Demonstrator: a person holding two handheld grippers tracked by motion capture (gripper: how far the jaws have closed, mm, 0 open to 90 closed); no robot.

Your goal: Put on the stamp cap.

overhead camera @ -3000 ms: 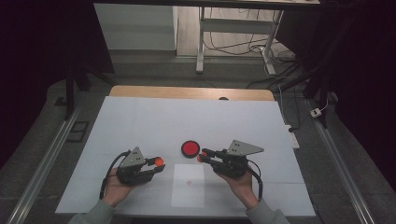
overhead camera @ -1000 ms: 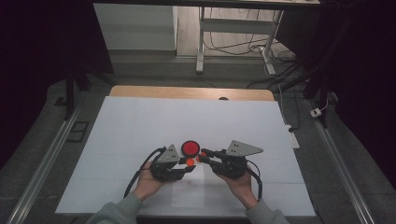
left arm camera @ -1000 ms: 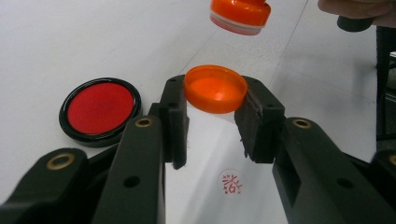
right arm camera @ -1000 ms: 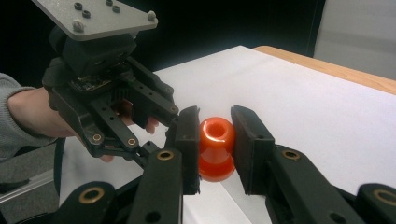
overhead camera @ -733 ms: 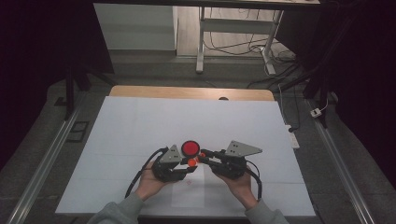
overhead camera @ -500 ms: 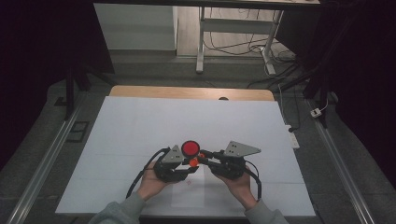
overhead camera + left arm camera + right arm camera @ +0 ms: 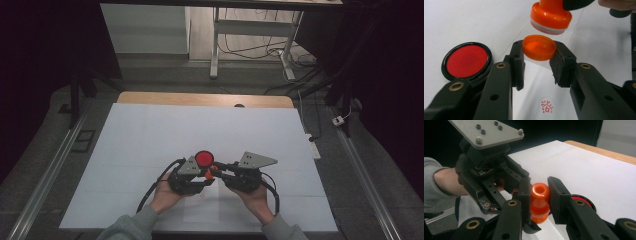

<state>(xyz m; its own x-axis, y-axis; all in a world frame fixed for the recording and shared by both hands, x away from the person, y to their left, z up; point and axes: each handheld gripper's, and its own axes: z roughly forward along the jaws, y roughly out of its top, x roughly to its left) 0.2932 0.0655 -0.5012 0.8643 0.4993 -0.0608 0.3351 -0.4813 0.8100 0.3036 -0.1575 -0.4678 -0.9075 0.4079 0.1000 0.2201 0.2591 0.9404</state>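
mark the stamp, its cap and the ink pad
stamp (image 7: 551, 17): left gripper view, orange base flange.
cap (image 7: 539, 47): left gripper view, hollow inside.
ink pad (image 7: 466, 57): left gripper view, red ink surface.

Setting: a lab or recording room, dim at the edges. 1 desk (image 7: 150, 98) with a wooden top, covered almost wholly by a plain white sheet (image 7: 165, 135) (a worked surface, not a furnished one). Metal rails (image 7: 47, 172) run along the floor on both sides of the desk. Beyond the far edge stands a white metal frame (image 7: 214, 50), with loose cables (image 7: 250, 47) lying on the pale floor under it. A white power strip (image 7: 314, 149) lies beside the desk's right edge, and a small white plug (image 7: 340, 120) lies further back. Dark surroundings close in on left and right.
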